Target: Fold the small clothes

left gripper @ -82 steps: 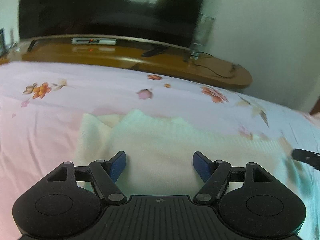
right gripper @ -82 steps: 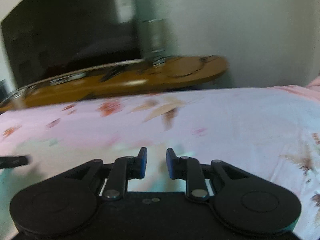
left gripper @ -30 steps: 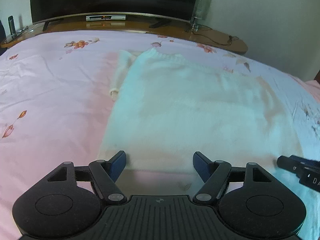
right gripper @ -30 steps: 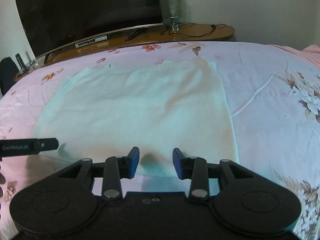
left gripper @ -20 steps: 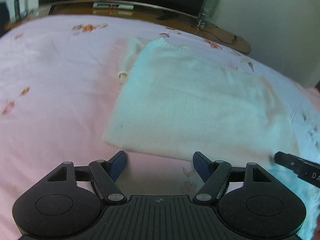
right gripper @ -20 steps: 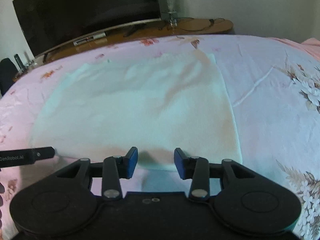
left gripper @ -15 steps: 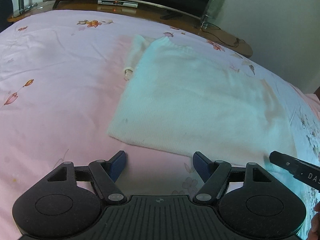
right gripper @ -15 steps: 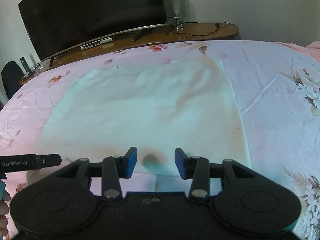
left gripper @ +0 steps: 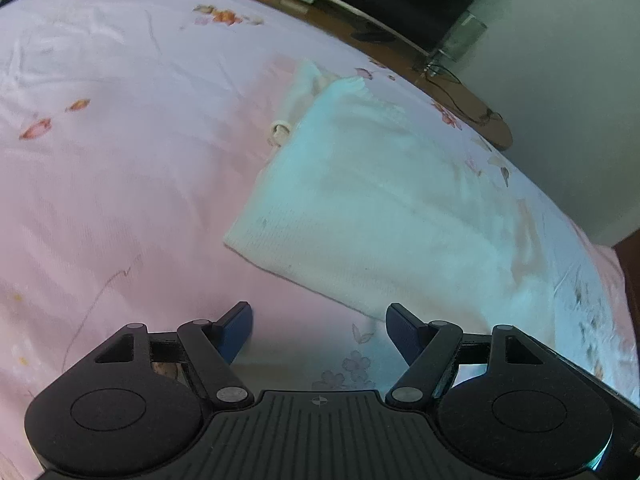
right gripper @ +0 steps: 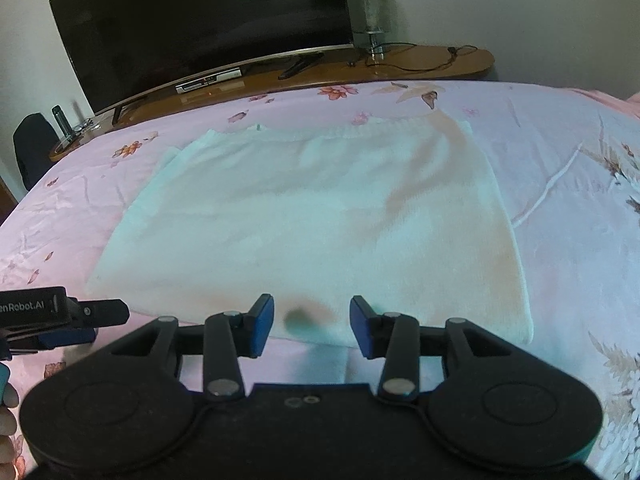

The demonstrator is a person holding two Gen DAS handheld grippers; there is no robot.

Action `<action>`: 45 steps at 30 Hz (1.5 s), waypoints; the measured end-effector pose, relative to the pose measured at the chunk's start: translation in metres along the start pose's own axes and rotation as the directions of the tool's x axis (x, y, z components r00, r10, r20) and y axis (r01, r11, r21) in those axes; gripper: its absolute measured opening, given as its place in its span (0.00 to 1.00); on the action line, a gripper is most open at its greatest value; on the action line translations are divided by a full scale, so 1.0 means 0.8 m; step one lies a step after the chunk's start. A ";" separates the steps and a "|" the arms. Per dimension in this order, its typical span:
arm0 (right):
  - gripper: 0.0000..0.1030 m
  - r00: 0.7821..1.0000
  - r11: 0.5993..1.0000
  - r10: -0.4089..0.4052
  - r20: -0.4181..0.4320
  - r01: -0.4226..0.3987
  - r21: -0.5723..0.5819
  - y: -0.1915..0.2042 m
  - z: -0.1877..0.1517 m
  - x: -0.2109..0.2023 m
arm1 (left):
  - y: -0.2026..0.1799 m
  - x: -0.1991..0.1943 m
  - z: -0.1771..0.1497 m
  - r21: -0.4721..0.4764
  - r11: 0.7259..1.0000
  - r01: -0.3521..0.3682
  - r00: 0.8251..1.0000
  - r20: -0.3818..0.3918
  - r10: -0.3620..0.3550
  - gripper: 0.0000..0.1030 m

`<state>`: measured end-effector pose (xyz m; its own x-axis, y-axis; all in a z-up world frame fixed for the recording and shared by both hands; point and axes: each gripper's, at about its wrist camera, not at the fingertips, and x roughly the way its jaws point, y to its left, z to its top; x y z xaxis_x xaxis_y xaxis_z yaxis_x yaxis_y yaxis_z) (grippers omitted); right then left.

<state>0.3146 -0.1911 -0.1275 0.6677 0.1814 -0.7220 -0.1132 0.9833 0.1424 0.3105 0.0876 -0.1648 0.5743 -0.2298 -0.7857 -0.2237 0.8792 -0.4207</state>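
A white knit sweater (right gripper: 312, 216) lies flat on the pink floral bedsheet (right gripper: 572, 184), its near hem towards me; it also shows in the left wrist view (left gripper: 380, 208), with a sleeve cuff (left gripper: 280, 133) sticking out at its left side. My left gripper (left gripper: 319, 328) is open and empty, over bare sheet just short of the hem's left corner. My right gripper (right gripper: 312, 322) is open and empty, right at the near hem. The left gripper's tip (right gripper: 80, 314) shows at the left of the right wrist view.
A wooden TV bench (right gripper: 304, 76) runs behind the bed with a dark TV (right gripper: 208, 20), a set-top box (right gripper: 208, 80), a glass lamp (right gripper: 370, 12) and cables. A black chair (right gripper: 34, 148) stands far left. The sheet (left gripper: 100, 184) stretches wide to the left.
Both grippers drew back from the sweater's far end to its near hem. In the last half second the left gripper swung left and lower, and the right jaws opened a little wider.
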 end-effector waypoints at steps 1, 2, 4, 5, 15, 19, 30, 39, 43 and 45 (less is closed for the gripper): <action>0.40 1.000 1.000 -0.004 0.007 0.004 -0.003 0.002 0.001 0.000 | 0.001 0.001 0.000 -0.013 1.000 0.001 1.000 0.001 -0.001 0.71; 0.40 1.000 1.000 -0.006 0.012 0.006 -0.004 0.003 0.003 0.001 | 0.002 0.002 0.000 -0.027 1.000 0.002 1.000 0.003 -0.002 0.71; 0.41 1.000 1.000 -0.010 0.018 0.010 0.001 0.006 0.006 0.005 | 0.003 0.005 0.000 -0.042 0.999 0.005 1.000 0.003 -0.005 0.71; 0.41 1.000 1.000 -0.014 0.013 0.014 0.000 0.007 0.007 0.010 | 0.003 0.007 0.000 -0.048 0.999 0.005 1.000 0.004 -0.005 0.71; 0.43 1.000 0.999 -0.003 -0.028 0.002 -0.049 0.020 0.012 0.033 | 0.023 0.005 0.011 -0.189 0.981 0.045 0.999 -0.018 -0.049 0.71; 0.44 1.000 0.996 -0.013 -0.021 0.011 -0.083 0.025 0.013 0.032 | 0.000 -0.012 0.023 -0.023 0.998 -0.052 0.996 0.077 0.054 0.71; 0.36 0.995 0.995 -0.090 0.032 0.091 -0.051 -0.026 0.066 0.059 | -0.076 0.059 0.107 0.166 0.986 0.006 0.990 0.135 -0.028 0.71; 0.40 0.985 0.988 -0.156 0.069 0.155 0.012 -0.076 0.097 0.095 | -0.095 0.113 0.135 0.223 0.967 -0.119 0.974 0.215 0.070 0.71; 0.40 0.971 0.972 -0.228 0.079 0.221 0.083 -0.125 0.099 0.096 | -0.084 0.108 0.146 0.236 0.945 -0.228 0.938 0.313 0.148 0.71; 0.41 0.966 0.964 -0.248 0.074 0.239 0.116 -0.142 0.103 0.099 | -0.076 0.117 0.156 0.228 0.946 -0.231 0.945 0.283 0.163 0.71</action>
<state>0.4411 -0.2898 -0.1448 0.7274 -0.0697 -0.6827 0.1354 0.9899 0.0432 0.4760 0.0649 -0.1566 0.7294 0.0440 -0.6827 -0.1647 0.9799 -0.1127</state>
